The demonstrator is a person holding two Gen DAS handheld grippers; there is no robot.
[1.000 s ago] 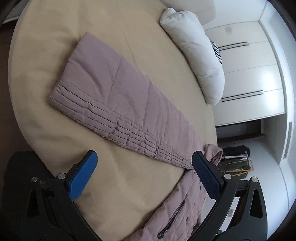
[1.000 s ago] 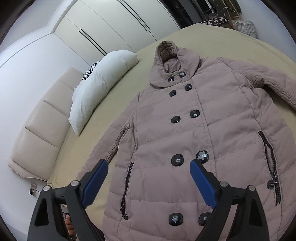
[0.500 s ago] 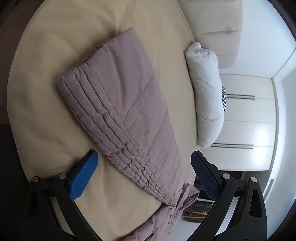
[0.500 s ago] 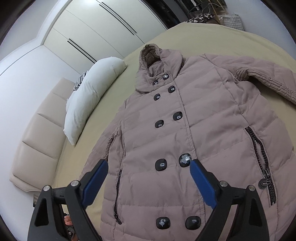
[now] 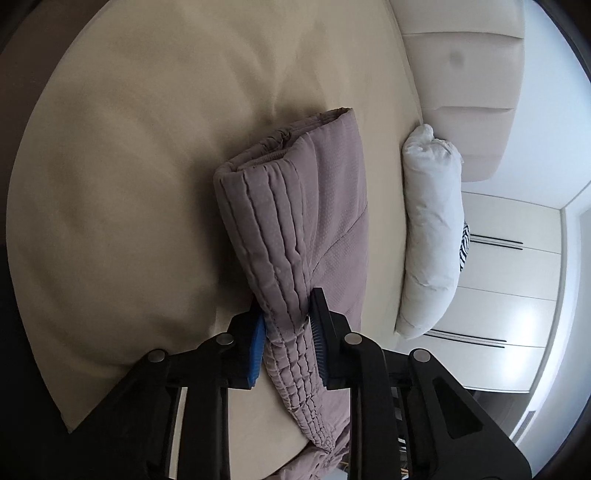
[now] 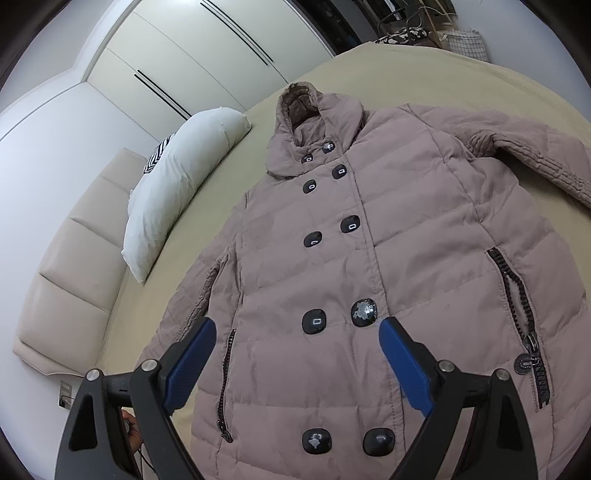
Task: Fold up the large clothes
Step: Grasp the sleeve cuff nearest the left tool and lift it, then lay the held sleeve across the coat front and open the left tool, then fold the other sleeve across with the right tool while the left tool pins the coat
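A mauve hooded puffer coat with black buttons lies face up and spread out on a beige round bed. In the left wrist view one of its sleeves stretches away across the bed, cuff end farthest. My left gripper is closing, and its blue pads pinch the ribbed seam edge of that sleeve. My right gripper hovers open over the coat's lower front, near the buttons, with nothing between its fingers. The other sleeve reaches off to the right.
A white pillow with a striped cushion behind it lies along the bed's edge by a beige padded headboard. White wardrobe doors stand beyond. Baskets and clutter sit past the bed's far side.
My left gripper rolled, dropped toward the sleeve and went from wide open to clamped on its ribbed edge. The right gripper stayed open over the coat and barely shifted.
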